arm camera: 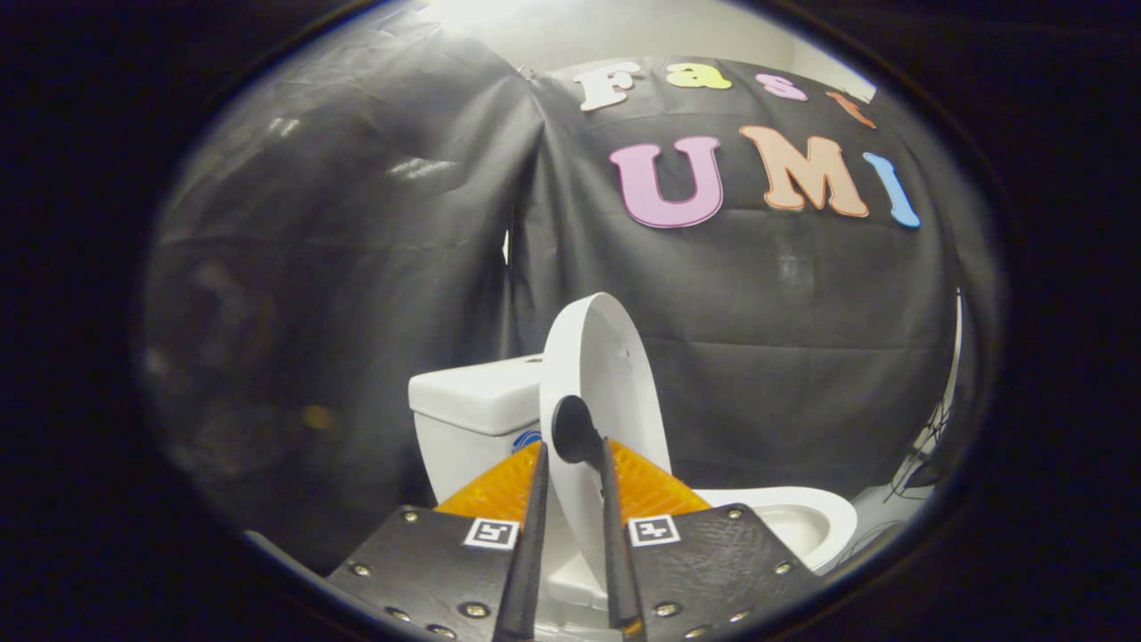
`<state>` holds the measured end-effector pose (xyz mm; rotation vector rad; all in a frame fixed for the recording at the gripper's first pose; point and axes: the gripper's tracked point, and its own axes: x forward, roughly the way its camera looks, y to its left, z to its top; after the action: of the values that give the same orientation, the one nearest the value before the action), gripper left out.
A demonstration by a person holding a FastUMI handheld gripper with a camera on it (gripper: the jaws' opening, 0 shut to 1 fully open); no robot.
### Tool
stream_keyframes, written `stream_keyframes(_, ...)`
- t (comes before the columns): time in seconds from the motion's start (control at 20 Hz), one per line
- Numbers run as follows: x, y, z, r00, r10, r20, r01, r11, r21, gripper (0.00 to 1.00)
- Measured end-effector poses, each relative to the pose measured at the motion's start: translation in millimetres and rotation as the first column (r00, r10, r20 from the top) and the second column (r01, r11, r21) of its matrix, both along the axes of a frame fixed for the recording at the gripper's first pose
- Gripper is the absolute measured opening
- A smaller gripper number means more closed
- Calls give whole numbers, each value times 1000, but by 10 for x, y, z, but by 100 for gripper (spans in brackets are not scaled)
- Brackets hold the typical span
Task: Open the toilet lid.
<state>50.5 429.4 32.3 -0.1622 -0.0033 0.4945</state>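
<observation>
The white toilet lid [611, 374] stands raised, tilted close to upright, with its edge toward me. My gripper [575, 459] is shut on the lid's rim, one finger on each face of it. A dark shadow lies on the lid just beyond the fingertips. Behind the lid to the left is the white tank [472, 406]. The open white bowl with its seat [807, 513] lies low to the right of the fingers.
The booth's black cloth wall hangs close behind and to the left of the toilet. Some dark cables [918, 468] lie on the pale floor beyond the bowl on the right.
</observation>
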Motion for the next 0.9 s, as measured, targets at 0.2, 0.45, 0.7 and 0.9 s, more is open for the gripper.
stream_keyframes(0.2, -18, -163, 47, 998, 27, -48, -26, 999, 22, 64)
stream_keyframes(0.45, -17, -554, 316, 1000, -7, -1, 7, 999, 32, 99)
stream_keyframes(0.7, 67, -947, 464, 998, -59, 10, 59, 997, 51, 99)
stream_keyframes(0.9, 124, -1241, 624, 995, -97, 37, 94, 993, 68, 99)
